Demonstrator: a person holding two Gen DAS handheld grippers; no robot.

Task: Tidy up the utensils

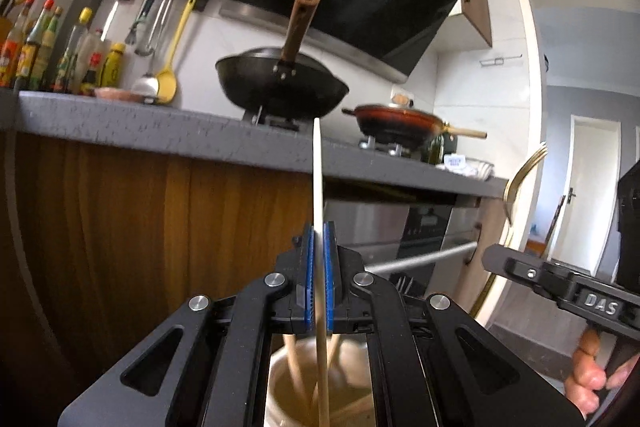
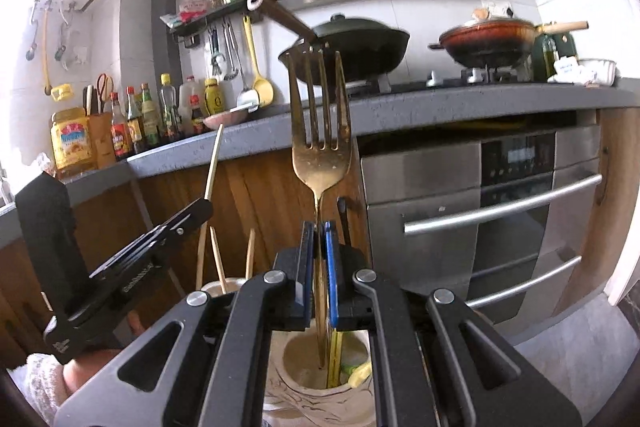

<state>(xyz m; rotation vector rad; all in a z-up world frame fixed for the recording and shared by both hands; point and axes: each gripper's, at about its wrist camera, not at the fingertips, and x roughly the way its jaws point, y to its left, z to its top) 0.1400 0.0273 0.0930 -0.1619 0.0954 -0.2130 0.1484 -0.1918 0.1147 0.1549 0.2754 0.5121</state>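
While clamped upright, fork [image 2: 321, 131] points tines up.

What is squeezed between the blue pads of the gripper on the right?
The gold fork. Its thin handle runs upright between the right gripper's pads, tines up, over a cup. The right wrist view shows it.

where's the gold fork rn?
Right wrist view, centre: the gold fork stands upright, tines up, its handle clamped in the right claw, directly above a ceramic holder.
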